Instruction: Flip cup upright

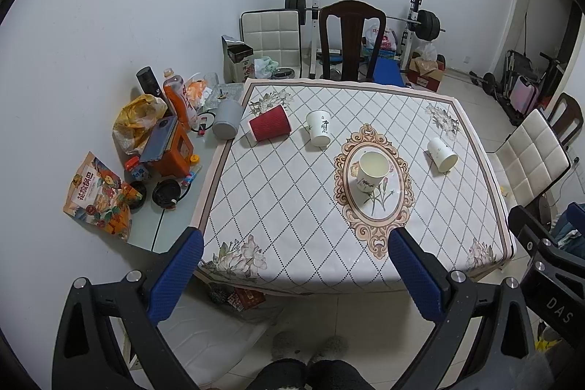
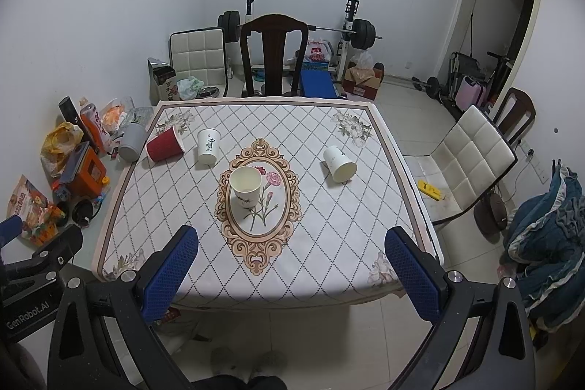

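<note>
Left to right on the table (image 2: 256, 284): red cup (image 2: 164, 144) on its side, white cup (image 2: 208, 146) apparently mouth-down, centre cup (image 2: 245, 187) upright, right white cup (image 2: 339, 163) on its side. Left gripper (image 1: 296, 280) and right gripper (image 2: 291, 276), jaws apart and empty, hover short of the table. A sound approach: close across a fallen cup's wall lightly, avoiding crushing, then rotate.

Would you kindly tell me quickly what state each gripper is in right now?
Left gripper: open, holding nothing, hanging short of the table.
Right gripper: open, holding nothing, also short of the table.
</note>
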Demonstrator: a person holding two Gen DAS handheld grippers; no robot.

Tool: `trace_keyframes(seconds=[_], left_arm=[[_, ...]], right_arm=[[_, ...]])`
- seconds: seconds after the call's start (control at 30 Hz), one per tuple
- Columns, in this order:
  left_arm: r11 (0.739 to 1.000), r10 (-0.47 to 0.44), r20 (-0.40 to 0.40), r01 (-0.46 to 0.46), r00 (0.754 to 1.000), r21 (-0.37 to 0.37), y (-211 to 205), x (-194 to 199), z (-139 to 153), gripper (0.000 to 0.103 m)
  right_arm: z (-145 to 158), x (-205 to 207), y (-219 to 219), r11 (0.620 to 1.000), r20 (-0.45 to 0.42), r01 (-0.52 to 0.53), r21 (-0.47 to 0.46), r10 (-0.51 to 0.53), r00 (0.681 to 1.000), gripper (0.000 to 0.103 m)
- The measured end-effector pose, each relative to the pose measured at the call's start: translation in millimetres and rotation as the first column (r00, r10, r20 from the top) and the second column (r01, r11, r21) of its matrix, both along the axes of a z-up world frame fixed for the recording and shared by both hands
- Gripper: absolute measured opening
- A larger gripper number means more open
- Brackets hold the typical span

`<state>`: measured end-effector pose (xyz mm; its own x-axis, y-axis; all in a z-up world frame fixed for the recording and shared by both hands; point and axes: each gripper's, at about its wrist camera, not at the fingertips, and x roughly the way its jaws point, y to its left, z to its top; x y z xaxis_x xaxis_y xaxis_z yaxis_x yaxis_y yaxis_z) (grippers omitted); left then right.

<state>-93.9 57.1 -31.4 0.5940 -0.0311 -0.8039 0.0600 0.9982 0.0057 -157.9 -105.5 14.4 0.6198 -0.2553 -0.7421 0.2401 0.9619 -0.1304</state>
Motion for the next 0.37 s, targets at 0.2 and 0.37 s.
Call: trace_keyframes(seconds=[0.2,0.37], left_arm=[[1.000,-0.002,0.003,0.002,1.000,0.002,0.6,-2.1,0.2,0.103],[1.000,-0.005,0.004,0.005,1.000,-0.003,1.7,-7.1,1.0,0.103]], right_arm=[[0.0,-0.7,0.4,1.000,0.001,0.001,0.002,-0.001,1.000,0.103],[0.2,-1.9,0.9,1.000,0.001,0.000,0.001,0.000,1.000,0.103]])
